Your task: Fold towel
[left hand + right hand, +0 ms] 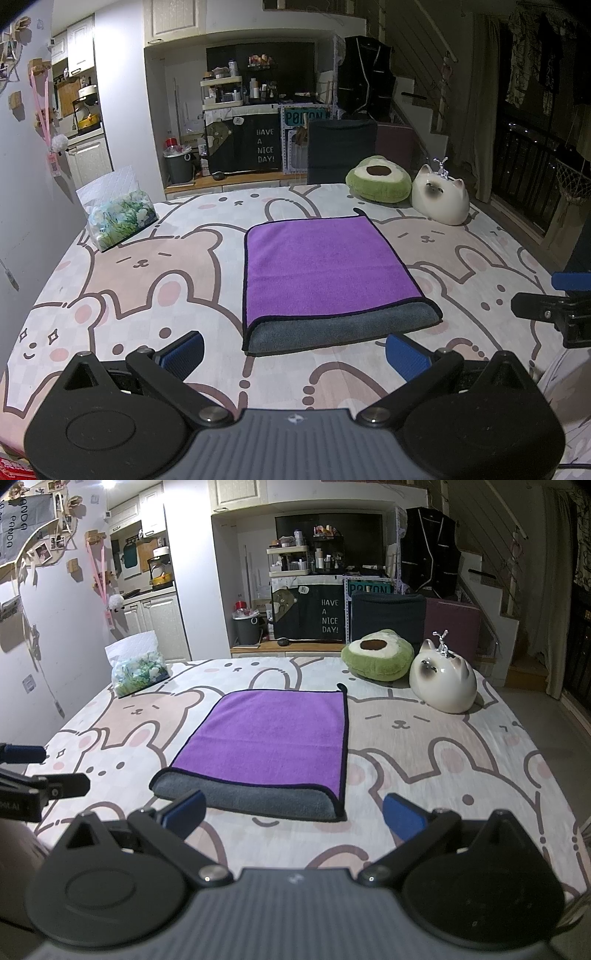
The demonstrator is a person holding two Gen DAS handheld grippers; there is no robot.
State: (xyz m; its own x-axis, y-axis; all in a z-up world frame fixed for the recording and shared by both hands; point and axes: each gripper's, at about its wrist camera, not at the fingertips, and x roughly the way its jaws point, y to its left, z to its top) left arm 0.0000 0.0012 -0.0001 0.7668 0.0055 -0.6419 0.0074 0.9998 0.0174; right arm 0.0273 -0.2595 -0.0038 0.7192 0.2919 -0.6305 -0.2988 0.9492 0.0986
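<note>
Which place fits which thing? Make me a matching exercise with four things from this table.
Things:
1. towel
2. tissue pack
3. avocado cushion
4. cat figure

Places:
a. far left of the table
b. far right, nearest the table's right edge
c. middle, folded purple over grey
d. far side, just left of the white animal

Pairs: 1-c, 2-a, 3-d, 4-b

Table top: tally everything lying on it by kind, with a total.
Towel, purple and grey: 1
Tissue pack: 1
Avocado cushion: 1
Ceramic cat figure: 1
Total: 4
</note>
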